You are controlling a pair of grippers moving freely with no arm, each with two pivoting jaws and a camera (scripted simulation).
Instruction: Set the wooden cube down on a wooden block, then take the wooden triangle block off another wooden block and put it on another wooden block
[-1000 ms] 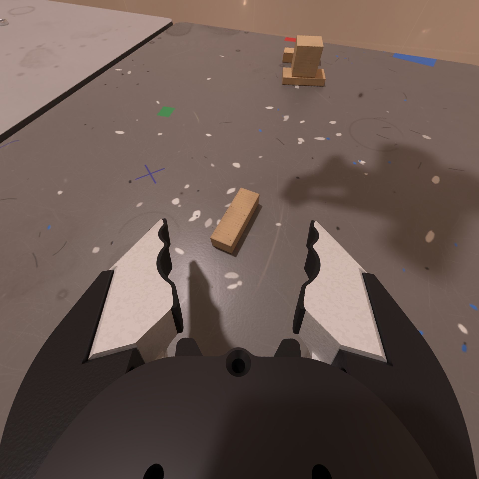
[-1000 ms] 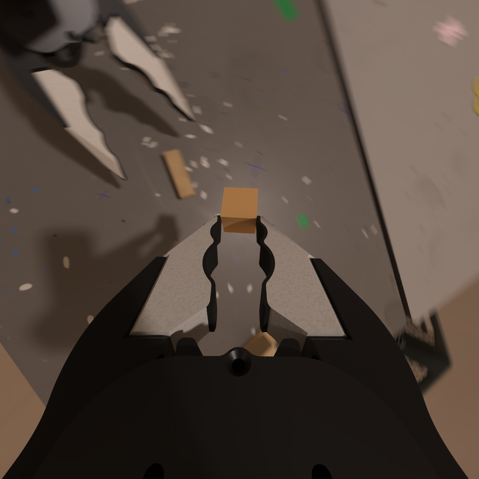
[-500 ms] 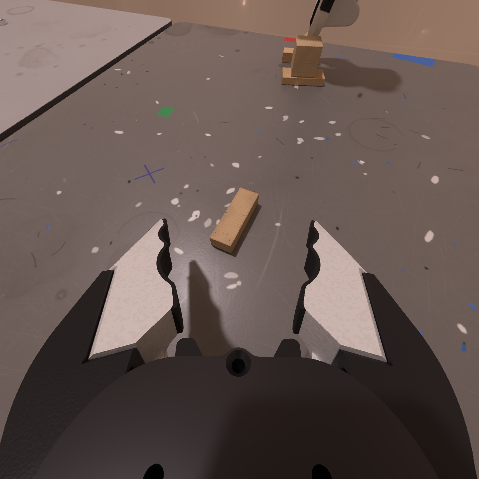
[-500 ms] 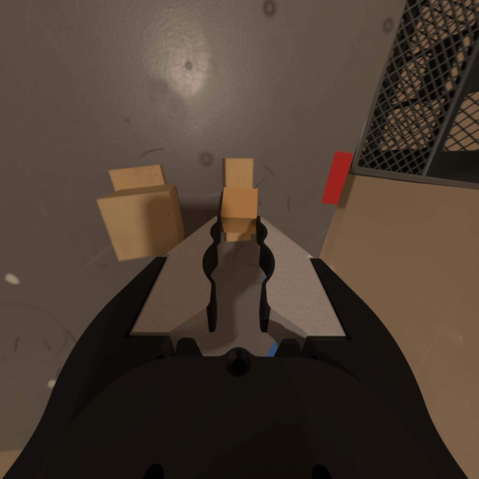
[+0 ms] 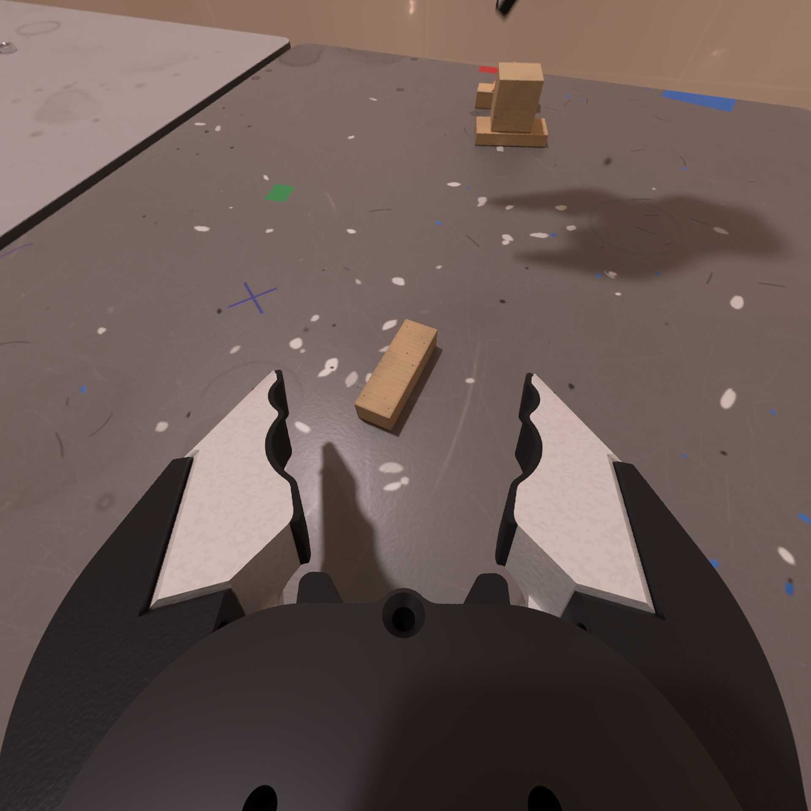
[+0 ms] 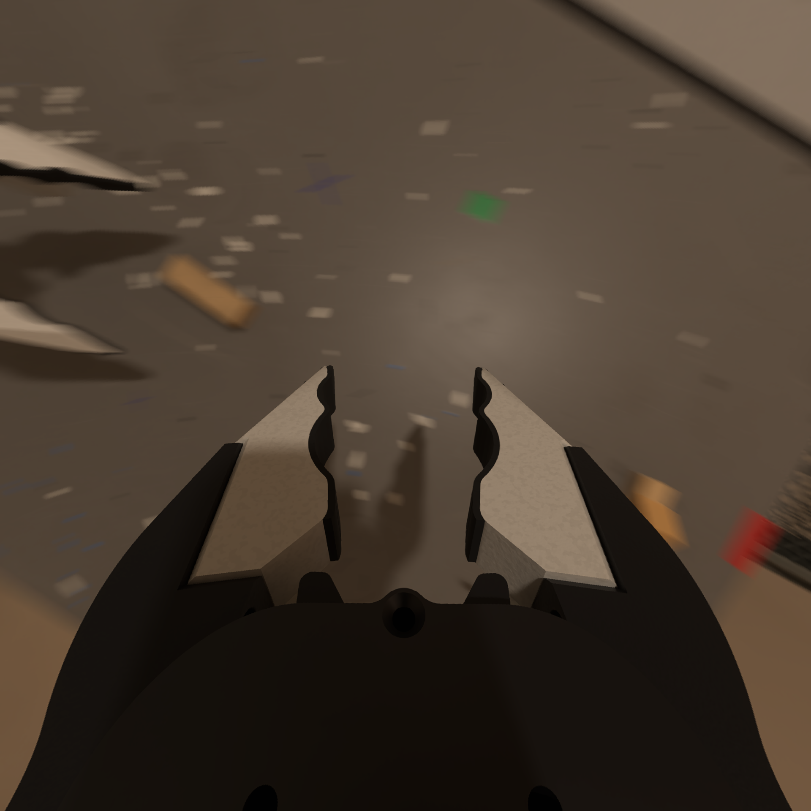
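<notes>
My left gripper (image 5: 403,374) is open and empty, low over the grey table, with a flat wooden block (image 5: 397,377) lying just beyond its fingertips. At the far end a tall wooden block (image 5: 517,98) stands on a flat wooden block (image 5: 511,137). A smaller block (image 5: 484,95) sits behind them. My right gripper (image 6: 403,368) is open and empty above the table, and its view is blurred. A blurred orange-and-tan wooden pile (image 6: 654,504) shows at its right edge; the cube cannot be told apart there. The flat block (image 6: 206,292) lies ahead on the left.
A white board (image 5: 109,87) covers the table's far left corner. Green tape (image 5: 280,193), red tape (image 5: 487,69) and blue tape (image 5: 700,100) mark the table. The left gripper's fingers (image 6: 66,169) show at the left of the right wrist view. A dark mesh thing (image 6: 790,544) sits by red tape (image 6: 746,548).
My right gripper has opened and let go of the orange cube, then swung away from the far stack toward the table's middle. My left gripper has not moved.
</notes>
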